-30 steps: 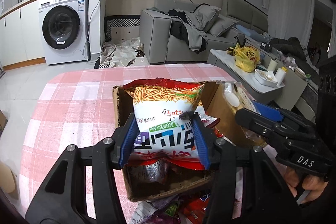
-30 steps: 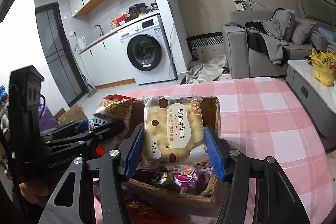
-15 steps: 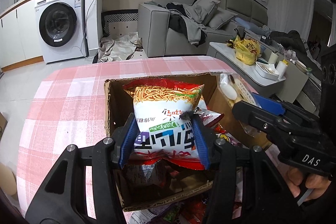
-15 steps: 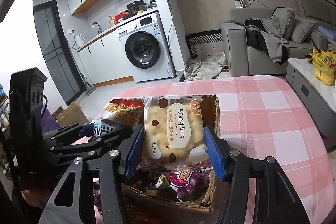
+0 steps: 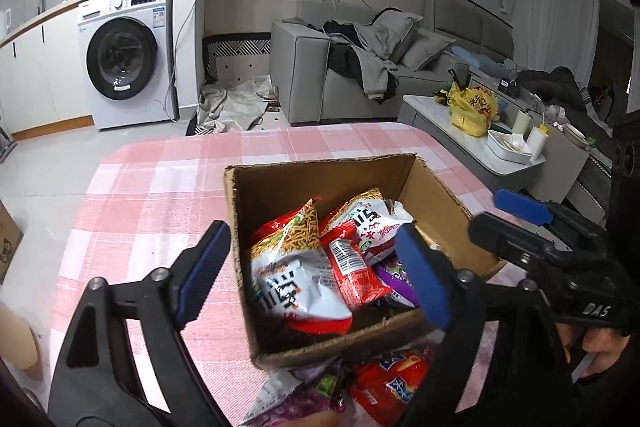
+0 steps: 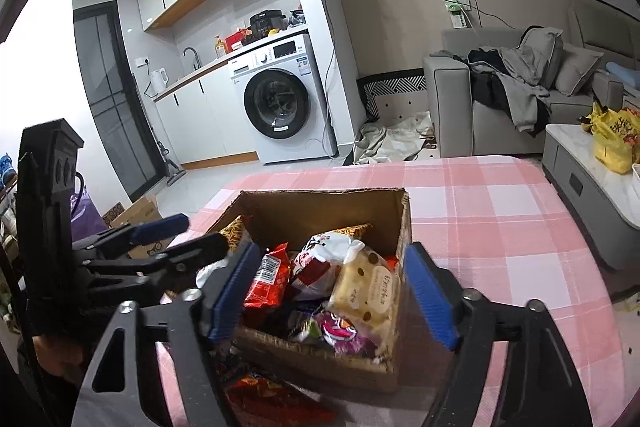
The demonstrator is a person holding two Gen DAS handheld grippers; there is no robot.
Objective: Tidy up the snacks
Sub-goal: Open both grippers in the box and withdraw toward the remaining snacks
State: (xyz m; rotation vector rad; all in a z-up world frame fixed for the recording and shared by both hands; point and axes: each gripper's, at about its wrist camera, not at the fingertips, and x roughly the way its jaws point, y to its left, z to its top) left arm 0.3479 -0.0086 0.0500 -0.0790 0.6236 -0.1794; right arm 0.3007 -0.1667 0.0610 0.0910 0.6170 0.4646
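A: How are the jaws of the left gripper [image 5: 316, 269] and right gripper [image 6: 332, 293] seen?

B: Both have just been opened wide, nothing clamped. The noodle packet [image 5: 294, 267] and biscuit packet [image 6: 366, 293], gripped a second ago, are now dropped inside the cardboard box [image 5: 320, 171].

A: What is shown elsewhere?

B: Loose snacks [image 5: 394, 381] before the box on the checked tablecloth [image 5: 160, 187]; the biscuit packet is seen from the right only.

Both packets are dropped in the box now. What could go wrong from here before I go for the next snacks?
The noodle packet lies propped high in the cardboard box, so it may slide out. Both the left gripper and right gripper, jaws just opened, straddle the box walls; pulling back could drag it onto the loose packets.
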